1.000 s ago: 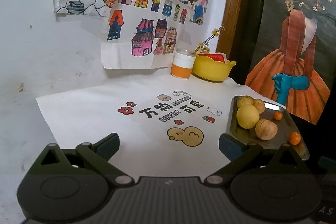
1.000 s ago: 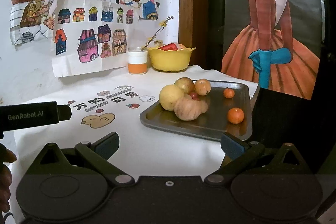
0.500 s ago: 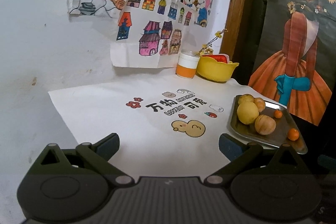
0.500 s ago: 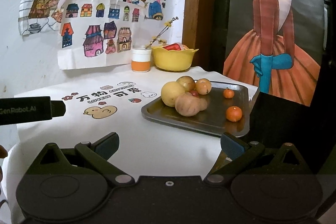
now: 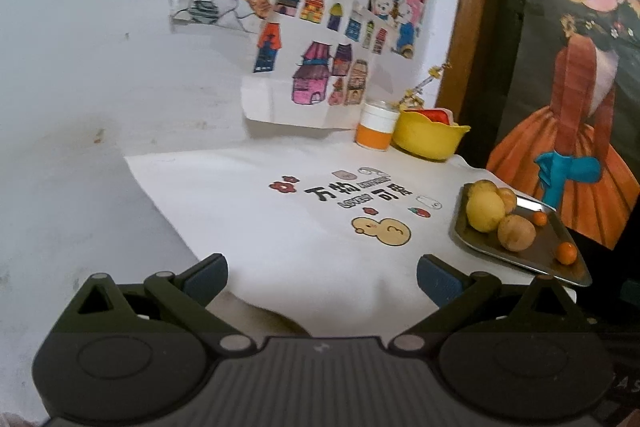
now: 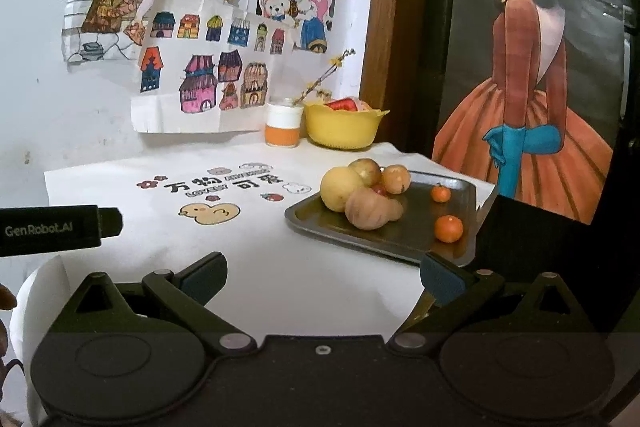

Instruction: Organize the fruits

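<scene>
Both your grippers stand wide apart and hold nothing: the left gripper (image 5: 322,277) hangs over the near edge of the white cloth (image 5: 260,227), the right gripper (image 6: 323,277) likewise, with the metal tray (image 6: 460,187) just ahead and to its right. On that tray the larger fruits (image 6: 362,193) sit heaped and touching, while two small oranges (image 6: 448,228) lie apart from them toward the right. Beyond, against the wall, stands the yellow bowl (image 6: 342,131) beside an orange-and-white cup (image 6: 283,127). Your risk, I judge, is the heap: pull one fruit and its neighbours may roll off the shallow rim. The oranges may also slip from wide jaws closing off-centre.
</scene>
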Available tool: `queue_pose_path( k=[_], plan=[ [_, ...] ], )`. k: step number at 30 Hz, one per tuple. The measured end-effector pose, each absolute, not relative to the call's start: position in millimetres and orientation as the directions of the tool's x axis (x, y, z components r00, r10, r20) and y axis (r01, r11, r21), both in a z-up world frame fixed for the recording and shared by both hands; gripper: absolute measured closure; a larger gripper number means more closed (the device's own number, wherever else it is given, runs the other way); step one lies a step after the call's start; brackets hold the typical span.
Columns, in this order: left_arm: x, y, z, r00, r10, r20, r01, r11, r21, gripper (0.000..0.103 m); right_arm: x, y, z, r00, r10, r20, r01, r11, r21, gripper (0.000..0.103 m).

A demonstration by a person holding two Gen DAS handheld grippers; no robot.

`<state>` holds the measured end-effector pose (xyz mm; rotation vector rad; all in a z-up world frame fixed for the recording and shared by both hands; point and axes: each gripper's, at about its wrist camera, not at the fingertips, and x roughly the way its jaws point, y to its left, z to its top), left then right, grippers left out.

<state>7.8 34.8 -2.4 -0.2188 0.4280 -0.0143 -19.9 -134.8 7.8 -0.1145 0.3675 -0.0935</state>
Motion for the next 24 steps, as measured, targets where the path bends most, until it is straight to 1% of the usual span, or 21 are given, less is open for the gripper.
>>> queue_pose_path(
  k=[5, 11, 17, 24],
  plan=[
    [1, 37, -5, 0.907, -0.058, -0.416, -0.031, 0.978, -0.204, 0.000, -26, -134, 8, 0.932, -0.109, -0.345, 0.065, 0.988, -0.138, 0.001],
    [-8, 33, -10, 0.913, -0.034, -0.407, -0.031, 0.988, -0.153, 0.000, -28, -134, 7, 0.928, -0.103, -0.358, 0.060, 0.990, -0.130, 0.001],
    [-13, 34, -13, 0.917, -0.034, -0.397, -0.037, 0.985, -0.170, 0.000, -30, -135, 5, 0.927, -0.084, -0.365, 0.044, 0.992, -0.116, 0.001],
    [-17, 38, -11, 0.924, 0.003, -0.382, -0.073, 0.983, -0.169, 0.000, -28, -135, 4, 0.924, -0.059, -0.377, 0.023, 0.995, -0.100, 0.001]
  ],
)
